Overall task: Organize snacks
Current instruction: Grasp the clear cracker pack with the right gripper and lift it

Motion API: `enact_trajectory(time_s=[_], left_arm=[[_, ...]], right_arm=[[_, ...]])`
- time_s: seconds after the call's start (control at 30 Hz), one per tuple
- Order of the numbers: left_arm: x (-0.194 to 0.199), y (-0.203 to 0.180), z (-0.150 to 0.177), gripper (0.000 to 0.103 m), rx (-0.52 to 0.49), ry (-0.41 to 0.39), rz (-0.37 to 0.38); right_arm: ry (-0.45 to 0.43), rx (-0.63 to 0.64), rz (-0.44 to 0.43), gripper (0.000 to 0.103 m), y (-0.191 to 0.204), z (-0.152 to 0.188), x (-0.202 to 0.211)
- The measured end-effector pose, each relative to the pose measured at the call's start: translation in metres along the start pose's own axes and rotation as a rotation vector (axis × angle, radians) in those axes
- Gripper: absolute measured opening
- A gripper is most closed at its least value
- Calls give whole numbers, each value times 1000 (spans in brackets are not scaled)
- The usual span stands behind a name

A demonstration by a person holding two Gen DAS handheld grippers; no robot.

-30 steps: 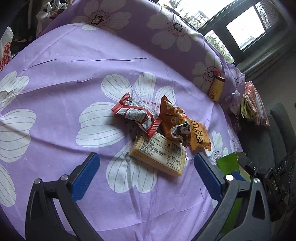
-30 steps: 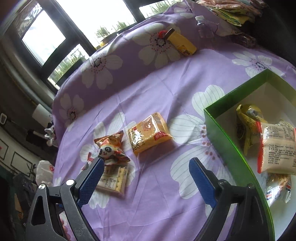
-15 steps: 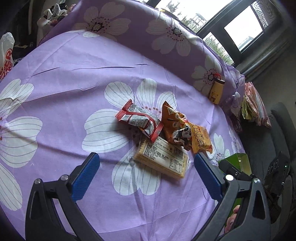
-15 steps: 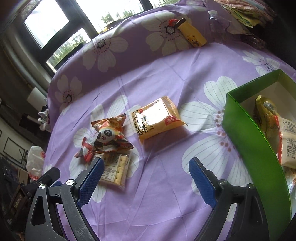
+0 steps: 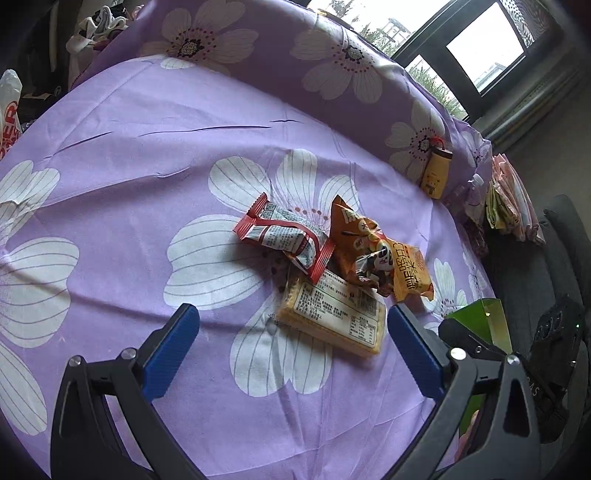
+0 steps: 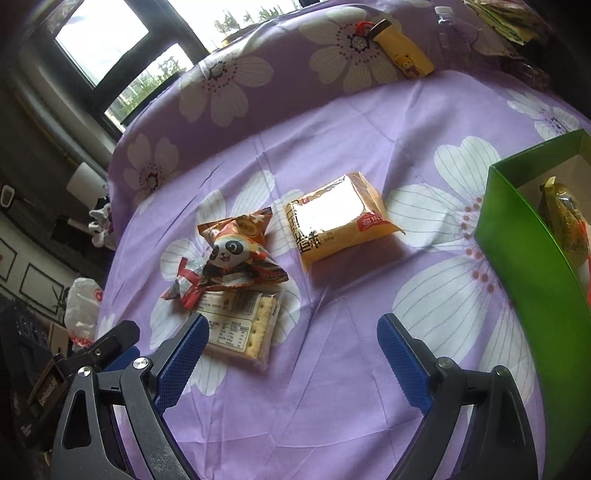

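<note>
Several snack packs lie on the purple flowered cloth. A clear cracker pack (image 5: 332,319) (image 6: 240,325) lies nearest, under a red-and-silver wrapper (image 5: 286,236) (image 6: 186,284) and an orange panda bag (image 5: 364,251) (image 6: 236,251). A yellow-orange packet (image 6: 340,218) (image 5: 410,277) lies apart toward the green box (image 6: 524,251) (image 5: 480,321), which holds more snacks (image 6: 565,218). My left gripper (image 5: 291,339) is open just short of the cracker pack. My right gripper (image 6: 291,350) is open over bare cloth in front of the yellow-orange packet.
A yellow bear-print case (image 6: 402,55) (image 5: 437,173) rests on the flowered pillow at the back, with a plastic bottle (image 6: 448,26) and stacked packets (image 5: 513,206) beside it. A white bag (image 6: 83,306) sits past the left edge. Windows stand behind.
The right gripper has swung left and lower, so the green box has slid toward the right edge and the snack pile sits closer. The left gripper has barely shifted.
</note>
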State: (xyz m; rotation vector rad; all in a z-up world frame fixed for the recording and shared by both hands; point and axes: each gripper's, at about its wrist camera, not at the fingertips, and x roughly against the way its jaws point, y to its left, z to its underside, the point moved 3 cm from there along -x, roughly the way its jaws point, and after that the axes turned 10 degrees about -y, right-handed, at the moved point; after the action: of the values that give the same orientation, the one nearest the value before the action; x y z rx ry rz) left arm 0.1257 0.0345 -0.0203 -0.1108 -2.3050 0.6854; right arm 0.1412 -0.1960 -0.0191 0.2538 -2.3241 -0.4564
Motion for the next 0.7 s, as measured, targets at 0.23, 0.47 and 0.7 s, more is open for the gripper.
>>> enact_trajectory(time_s=[0.23,0.47,0.7], left_arm=[[-15,-1,4,101,-14,40,26],[-35,-3,9,96,-34,81,34],[-42,-3,8,88,-43,88,81]], right_arm=[[41,-77,-121,93,1,-4,-10],[115,-148,-227,78,7,-2,-36],[211,-172,-237,59,12,14,-66]])
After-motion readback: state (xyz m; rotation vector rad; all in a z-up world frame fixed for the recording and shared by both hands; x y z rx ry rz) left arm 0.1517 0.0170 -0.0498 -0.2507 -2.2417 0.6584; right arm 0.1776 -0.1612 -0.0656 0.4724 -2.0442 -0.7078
